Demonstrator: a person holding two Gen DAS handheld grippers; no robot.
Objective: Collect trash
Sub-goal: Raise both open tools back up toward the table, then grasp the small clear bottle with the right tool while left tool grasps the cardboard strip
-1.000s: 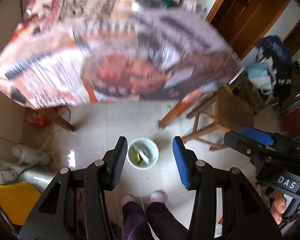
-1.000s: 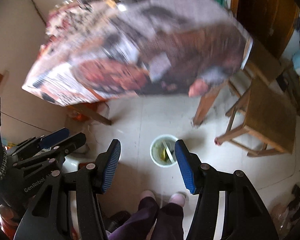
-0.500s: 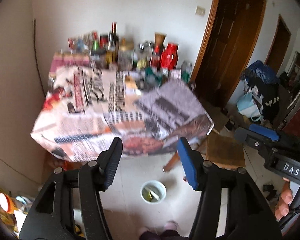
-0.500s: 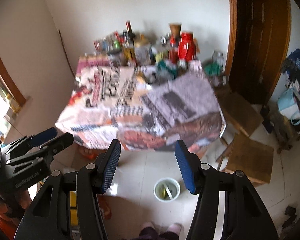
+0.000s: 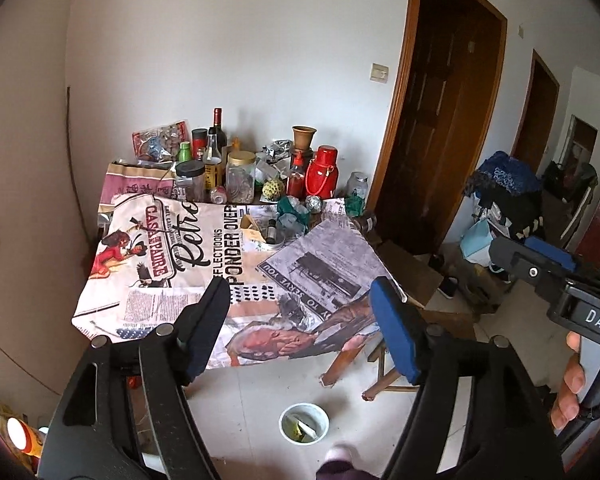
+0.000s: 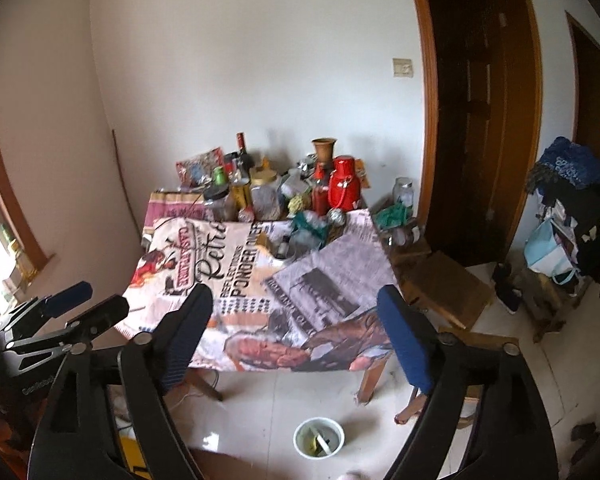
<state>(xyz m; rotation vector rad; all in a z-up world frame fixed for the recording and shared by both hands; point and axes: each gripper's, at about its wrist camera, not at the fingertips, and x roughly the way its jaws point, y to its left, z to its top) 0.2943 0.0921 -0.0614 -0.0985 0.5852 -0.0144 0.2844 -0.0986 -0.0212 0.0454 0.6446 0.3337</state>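
**Both grippers hanging empty, well short of the cluttered table**

Left wrist view: the left gripper (image 5: 300, 320) is hovering with fingers spread wide, holding nothing. Crumpled green trash (image 5: 294, 211) is lying among jars on the table (image 5: 148, 296); the white bin (image 5: 304, 424) is sitting on the floor below.

Right wrist view: the right gripper (image 6: 296, 340) is gaping wide too, empty. Reaching in, it is likely risking toppling the red flask (image 6: 343, 188) just beside the trash.
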